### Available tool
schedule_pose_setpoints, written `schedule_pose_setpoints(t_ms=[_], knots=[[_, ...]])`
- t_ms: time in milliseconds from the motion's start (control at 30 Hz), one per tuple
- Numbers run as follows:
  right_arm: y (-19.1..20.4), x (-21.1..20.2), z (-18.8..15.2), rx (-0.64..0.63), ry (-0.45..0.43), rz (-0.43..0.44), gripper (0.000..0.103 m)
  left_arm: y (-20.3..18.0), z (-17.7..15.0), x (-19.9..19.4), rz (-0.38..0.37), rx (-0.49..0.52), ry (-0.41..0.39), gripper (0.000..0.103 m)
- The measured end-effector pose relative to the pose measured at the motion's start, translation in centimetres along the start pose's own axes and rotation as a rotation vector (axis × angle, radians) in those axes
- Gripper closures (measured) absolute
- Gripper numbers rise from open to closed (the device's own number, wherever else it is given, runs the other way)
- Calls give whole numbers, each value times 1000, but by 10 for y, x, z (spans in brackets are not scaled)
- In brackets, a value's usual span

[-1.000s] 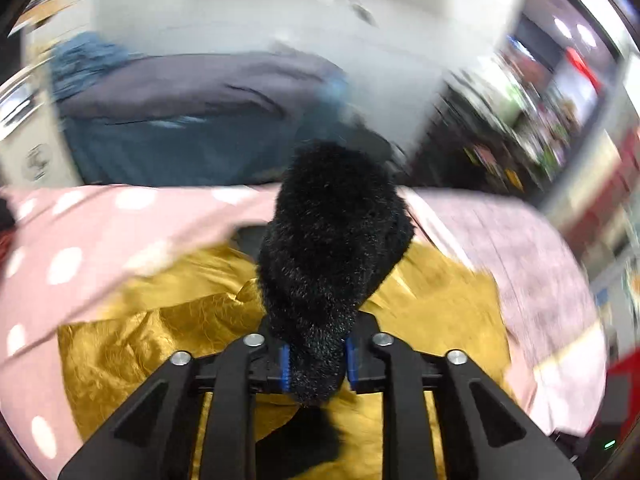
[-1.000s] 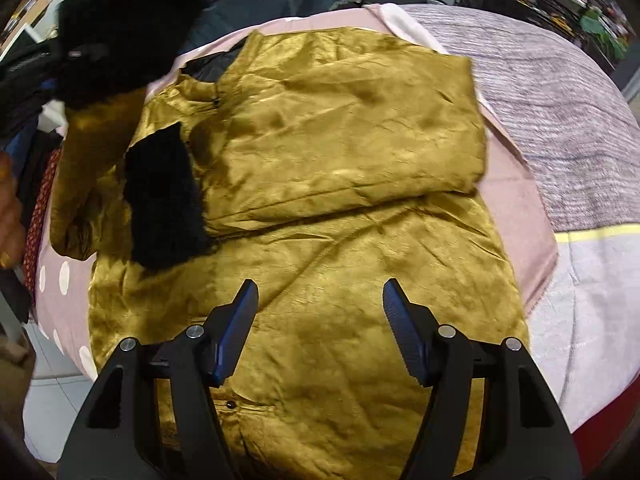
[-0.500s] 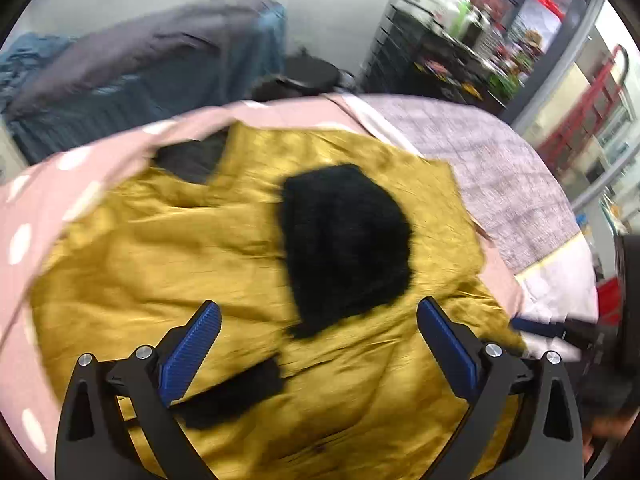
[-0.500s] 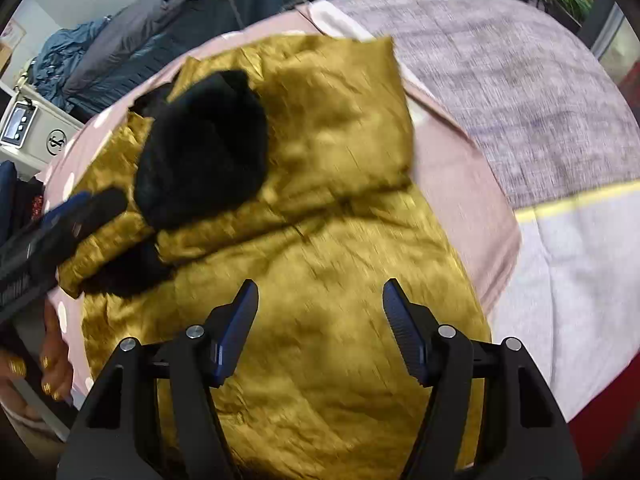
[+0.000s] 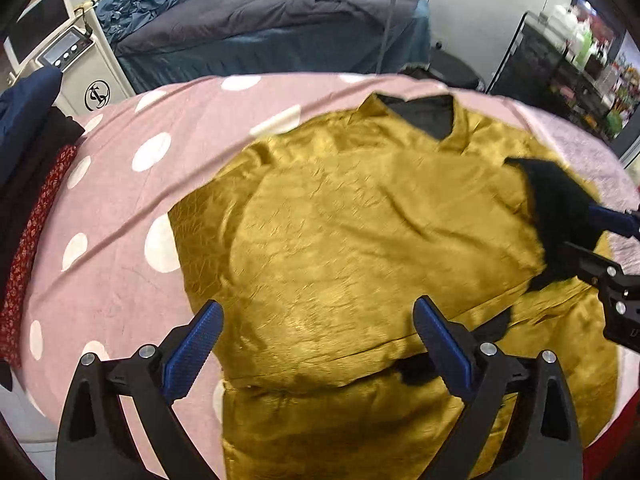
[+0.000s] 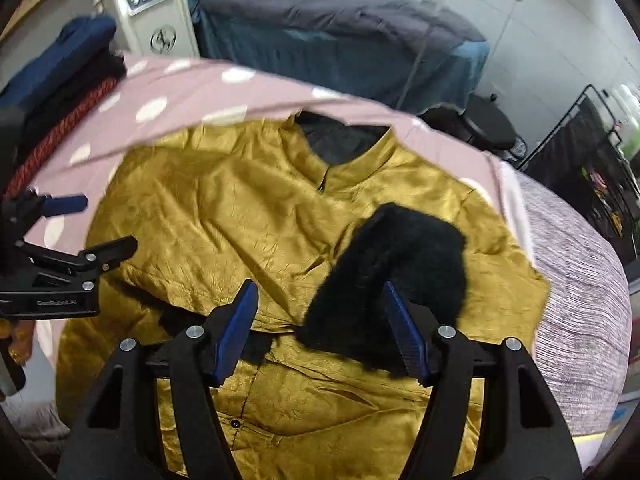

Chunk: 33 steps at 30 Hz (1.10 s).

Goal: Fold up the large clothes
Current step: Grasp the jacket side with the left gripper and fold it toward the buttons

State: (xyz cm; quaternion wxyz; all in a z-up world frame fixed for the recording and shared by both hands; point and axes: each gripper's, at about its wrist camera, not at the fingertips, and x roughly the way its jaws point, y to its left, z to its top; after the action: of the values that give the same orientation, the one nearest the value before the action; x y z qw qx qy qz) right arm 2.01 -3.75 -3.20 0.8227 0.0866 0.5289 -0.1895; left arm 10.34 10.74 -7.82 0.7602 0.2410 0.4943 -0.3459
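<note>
A gold satin jacket [image 5: 360, 240] with a black lining at the collar lies on the pink polka-dot bedspread [image 5: 132, 200], both sleeves folded across its front. The black fur cuff [image 6: 392, 264] of one sleeve lies on the jacket's right side; it also shows in the left wrist view [image 5: 560, 208]. My left gripper [image 5: 320, 344] is open and empty above the jacket's lower left part. My right gripper [image 6: 320, 328] is open, its jaws on either side of the fur cuff's lower end and just above it. A second black cuff is mostly hidden under the folded sleeve.
A dark blue bed [image 5: 272, 32] with a grey duvet stands behind. A white machine with a screen [image 5: 76, 64] is at the back left. Folded dark and red clothes [image 5: 28, 200] lie at the left edge. A grey blanket [image 6: 576, 264] covers the right side. A black shelf rack [image 5: 560, 64] stands at the right.
My left gripper let go of the fur cuff onto the jacket and drew back to the left. My right gripper moved in over the cuff.
</note>
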Motion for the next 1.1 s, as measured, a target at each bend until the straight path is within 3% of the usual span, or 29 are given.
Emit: schedule_pose_setpoints(t_ms=[133,233,400,567,900,1100], knots=[[-14,48,-10,67,160,-59,38,4,-7,35,55,36,93,9],[-32,81,-24,181,269,17,38,9,-12,62,78,45,165,5],[-24,92,-22,126,267,0,36,21,-12,83,47,-16,203,5],[-12,105,-17,64,287,-43,33,20,-10,91,58,7,212,5],[3,122,-4,11,344,-94,29,30,-16,82,48,-2,179,5],[9,88,-3,28,271,-101,29,42,-40,28,55,-26,20,6]])
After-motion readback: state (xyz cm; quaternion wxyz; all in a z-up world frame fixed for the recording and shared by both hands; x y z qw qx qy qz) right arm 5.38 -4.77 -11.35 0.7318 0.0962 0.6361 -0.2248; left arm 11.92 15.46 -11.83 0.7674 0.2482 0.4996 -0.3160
